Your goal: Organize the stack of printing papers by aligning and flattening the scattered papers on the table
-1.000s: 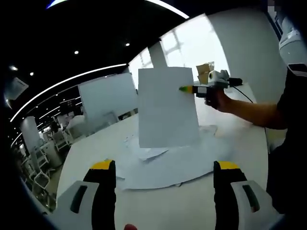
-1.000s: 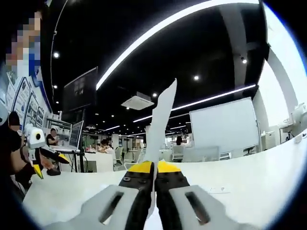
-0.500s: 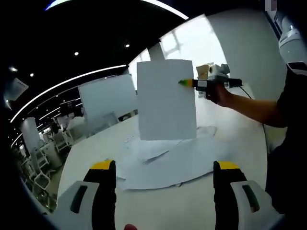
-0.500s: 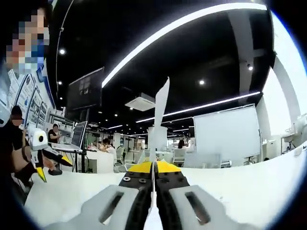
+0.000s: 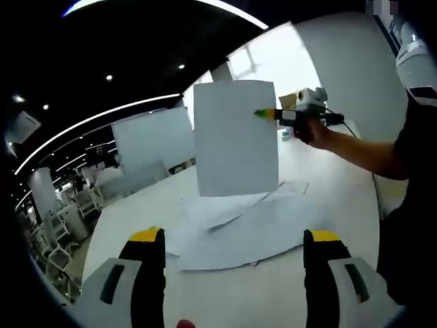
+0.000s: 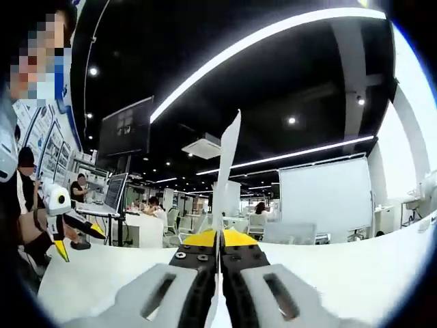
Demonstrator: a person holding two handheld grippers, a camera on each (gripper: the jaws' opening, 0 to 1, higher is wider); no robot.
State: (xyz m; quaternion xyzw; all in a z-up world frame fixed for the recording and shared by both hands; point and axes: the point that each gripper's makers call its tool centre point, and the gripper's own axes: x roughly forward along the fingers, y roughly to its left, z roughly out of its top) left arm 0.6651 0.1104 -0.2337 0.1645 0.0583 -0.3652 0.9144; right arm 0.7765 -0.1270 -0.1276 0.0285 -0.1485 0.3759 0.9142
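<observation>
Now the right tool (image 6: 219, 240) has lifted its pinched sheet (image 5: 235, 137) slightly higher.

The upright white paper sheet (image 5: 235, 137) hides part of the scattered white papers (image 5: 239, 229) on the white bench (image 5: 341, 205); in the right gripper view it (image 6: 227, 164) shows edge-on, its face unseen.

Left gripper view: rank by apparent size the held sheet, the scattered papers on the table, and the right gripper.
1. Scattered papers, the widest patch.
2. Held sheet, close to them in area and lifted nearer the camera, so this order is unsure.
3. Right gripper, clearly smallest.
</observation>
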